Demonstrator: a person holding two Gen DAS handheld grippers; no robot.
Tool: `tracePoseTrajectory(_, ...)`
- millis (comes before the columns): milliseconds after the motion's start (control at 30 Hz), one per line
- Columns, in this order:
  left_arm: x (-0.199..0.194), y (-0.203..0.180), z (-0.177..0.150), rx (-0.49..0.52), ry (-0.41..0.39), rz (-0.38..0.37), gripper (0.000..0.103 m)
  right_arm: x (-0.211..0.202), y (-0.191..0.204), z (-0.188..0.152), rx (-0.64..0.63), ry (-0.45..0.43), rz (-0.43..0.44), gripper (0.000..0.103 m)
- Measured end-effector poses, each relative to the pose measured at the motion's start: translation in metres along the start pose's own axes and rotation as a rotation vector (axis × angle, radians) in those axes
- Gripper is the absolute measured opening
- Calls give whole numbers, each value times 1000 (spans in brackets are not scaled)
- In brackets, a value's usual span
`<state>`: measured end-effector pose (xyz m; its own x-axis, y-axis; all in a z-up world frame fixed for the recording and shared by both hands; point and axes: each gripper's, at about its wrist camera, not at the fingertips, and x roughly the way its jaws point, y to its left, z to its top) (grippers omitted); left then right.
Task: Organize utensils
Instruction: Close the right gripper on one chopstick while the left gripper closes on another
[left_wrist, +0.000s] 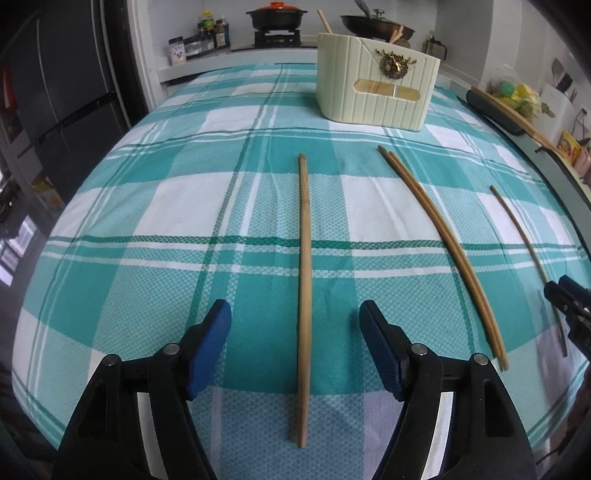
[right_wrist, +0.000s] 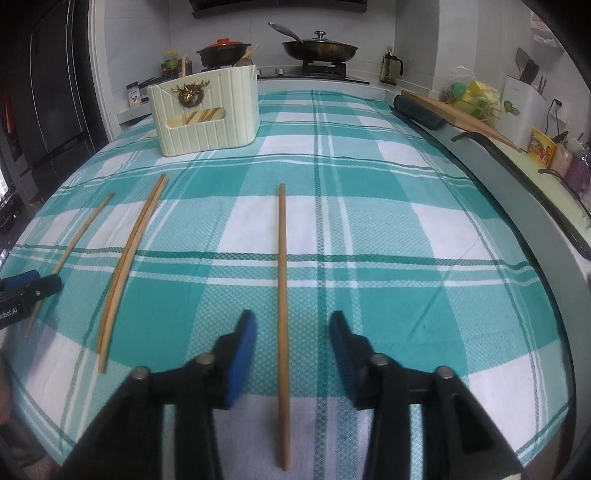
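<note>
Several wooden chopsticks lie lengthwise on the teal plaid cloth (left_wrist: 147, 206). One single chopstick (left_wrist: 304, 295) runs between the blue pads of my left gripper (left_wrist: 294, 308), which stands open and clear of it. A pair of chopsticks (left_wrist: 443, 251) lies to its right. In the right wrist view another single chopstick (right_wrist: 282, 295) lies between the fingers of my right gripper (right_wrist: 293, 317), also open and not touching it; the pair (right_wrist: 129, 266) is to its left. A cream utensil holder (left_wrist: 376, 92) (right_wrist: 205, 118) with sticks inside stands upright at the far end.
A stove with a red-lidded pot (right_wrist: 221, 51) and a frying pan (right_wrist: 319, 48) sits behind the table. A wooden board (right_wrist: 461, 114) and clutter line the counter on the right. A dark fridge (left_wrist: 55, 92) stands at the left. The table's right edge (right_wrist: 535, 229) is close.
</note>
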<state>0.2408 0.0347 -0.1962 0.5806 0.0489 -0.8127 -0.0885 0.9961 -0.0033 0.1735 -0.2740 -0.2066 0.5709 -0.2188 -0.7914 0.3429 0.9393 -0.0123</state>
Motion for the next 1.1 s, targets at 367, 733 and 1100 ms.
tracePoseTrajectory(367, 13, 13, -1, 8, 26, 18, 102, 14, 8, 2, -53, 6, 25, 56)
tracePoseTrajectory(733, 13, 13, -1, 14, 18, 8, 102, 15, 7, -1, -59, -8, 27, 57)
tracePoseTrajectory(1100, 13, 13, -1, 16, 14, -3, 102, 14, 7, -1, -55, -13, 24, 57)
